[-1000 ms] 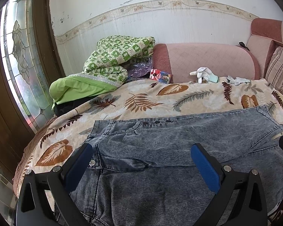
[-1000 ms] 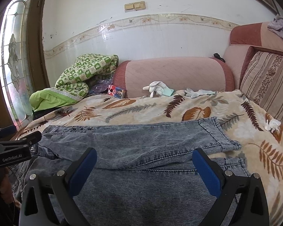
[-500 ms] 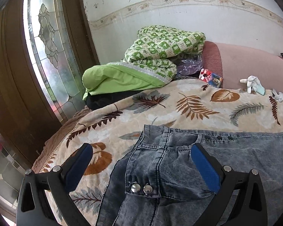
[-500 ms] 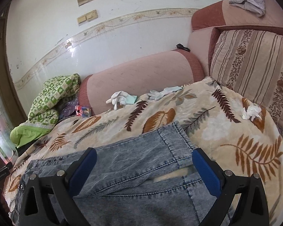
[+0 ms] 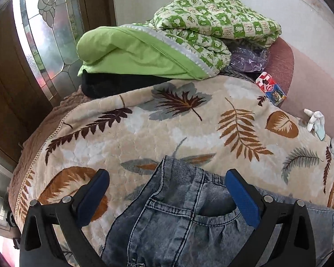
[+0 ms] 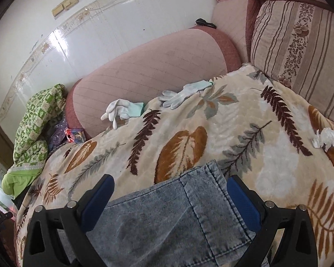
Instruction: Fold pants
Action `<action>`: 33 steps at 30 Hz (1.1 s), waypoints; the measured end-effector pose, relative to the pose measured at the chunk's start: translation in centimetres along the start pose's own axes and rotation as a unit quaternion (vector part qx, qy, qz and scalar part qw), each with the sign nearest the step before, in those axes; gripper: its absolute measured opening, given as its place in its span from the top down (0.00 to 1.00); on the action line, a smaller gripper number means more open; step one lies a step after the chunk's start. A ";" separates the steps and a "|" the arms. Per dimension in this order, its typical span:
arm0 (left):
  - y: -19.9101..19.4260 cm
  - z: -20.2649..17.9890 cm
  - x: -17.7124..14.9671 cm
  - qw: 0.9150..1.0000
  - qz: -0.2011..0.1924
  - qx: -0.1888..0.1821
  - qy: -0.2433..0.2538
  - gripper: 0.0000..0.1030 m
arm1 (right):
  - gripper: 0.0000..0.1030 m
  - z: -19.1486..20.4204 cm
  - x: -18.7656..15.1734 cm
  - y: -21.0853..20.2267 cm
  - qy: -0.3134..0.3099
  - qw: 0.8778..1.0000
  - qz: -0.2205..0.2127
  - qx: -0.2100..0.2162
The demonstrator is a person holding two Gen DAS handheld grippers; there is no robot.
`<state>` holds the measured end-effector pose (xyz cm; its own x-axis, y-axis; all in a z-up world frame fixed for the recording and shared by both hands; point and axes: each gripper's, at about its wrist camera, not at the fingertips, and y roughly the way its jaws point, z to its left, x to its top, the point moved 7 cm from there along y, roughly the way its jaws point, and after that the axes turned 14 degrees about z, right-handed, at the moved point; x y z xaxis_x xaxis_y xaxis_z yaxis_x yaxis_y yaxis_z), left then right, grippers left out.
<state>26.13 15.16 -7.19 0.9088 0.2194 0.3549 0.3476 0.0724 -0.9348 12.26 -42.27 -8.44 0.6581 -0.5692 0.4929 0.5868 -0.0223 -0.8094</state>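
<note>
Grey-blue denim pants lie flat on a leaf-patterned blanket over a sofa. In the left wrist view their waistband corner and pocket (image 5: 178, 207) fill the space between the blue pads of my left gripper (image 5: 167, 191), which stands open just above the cloth. In the right wrist view the hemmed leg end (image 6: 189, 202) lies between the pads of my right gripper (image 6: 170, 194), also open over it. Neither gripper pinches any fabric.
A green quilt pile (image 5: 178, 40) and a small red and blue box (image 5: 270, 89) sit at the sofa's left end. White gloves (image 6: 122, 109) lie by the pink armrest (image 6: 158, 60). A crumpled tissue (image 6: 327, 139) rests near the striped cushion (image 6: 300, 35). A glass-panelled door (image 5: 44, 33) stands left.
Both grippers moved apart along the pants: the left towards the waistband end, the right towards the leg hem, and both dropped closer to the cloth. Both stayed open.
</note>
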 end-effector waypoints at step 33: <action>9.9 -3.1 1.4 0.986 0.102 -0.118 0.056 0.56 | 0.31 -4.9 1.1 11.2 -0.008 0.991 0.127 -0.034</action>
<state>31.52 13.16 -15.93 0.9808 0.0954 0.1701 0.1859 -0.1927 -0.9635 17.23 -47.17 -18.56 0.7885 -0.5503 0.2747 0.3678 0.0640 -0.9277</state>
